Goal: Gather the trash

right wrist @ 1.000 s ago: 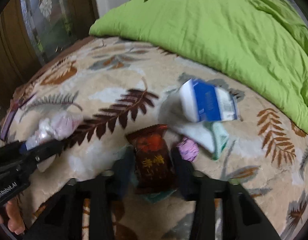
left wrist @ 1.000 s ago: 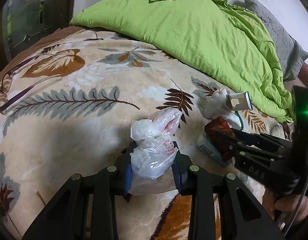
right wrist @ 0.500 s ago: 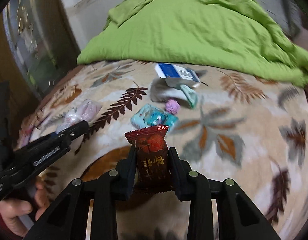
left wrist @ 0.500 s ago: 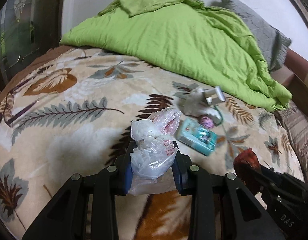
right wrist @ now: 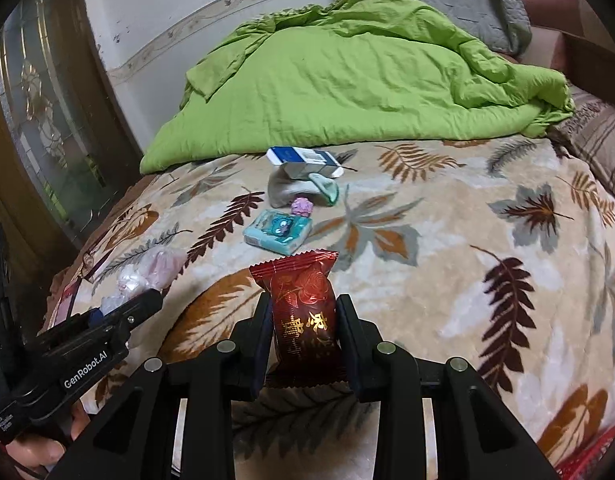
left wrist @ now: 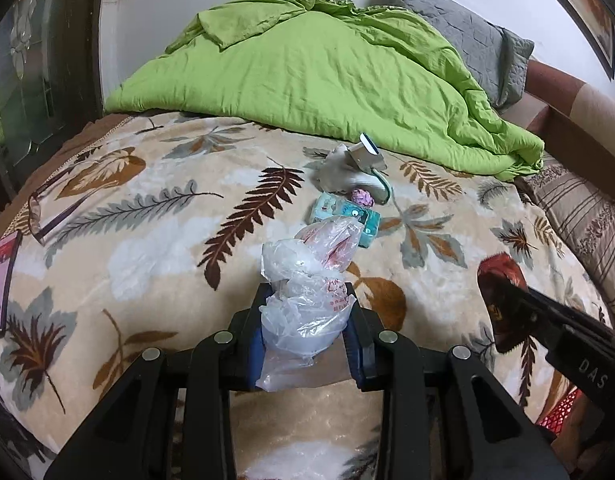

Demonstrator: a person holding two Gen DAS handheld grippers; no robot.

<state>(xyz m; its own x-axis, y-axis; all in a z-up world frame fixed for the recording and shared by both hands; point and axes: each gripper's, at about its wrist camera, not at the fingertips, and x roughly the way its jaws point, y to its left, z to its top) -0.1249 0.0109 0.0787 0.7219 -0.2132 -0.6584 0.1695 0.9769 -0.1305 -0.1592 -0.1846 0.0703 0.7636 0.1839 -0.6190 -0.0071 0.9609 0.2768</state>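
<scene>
Bed [left wrist: 119, 248], with the green quilt [left wrist: 307, 80] as landmark. Your left gripper [left wrist: 307, 332], well in front of the quilt, is clamped on a crumpled plastic bag [left wrist: 307, 280]; much of the film billows above the pads, so a quick swing could let it slide out. Your right gripper [right wrist: 303, 332], also clear of the quilt, pinches a red wrapper [right wrist: 303, 304] by its lower half; the glossy foil may slip if the pinch eases. Just before the quilt's edge lie a white carton [right wrist: 303, 162], a sock [right wrist: 287, 190], a teal pack [right wrist: 277, 232] and a purple wad [right wrist: 301, 206]. Beware: the sock may not be trash. No bin can be made out for certain, so you risk dropping either load on the way.
</scene>
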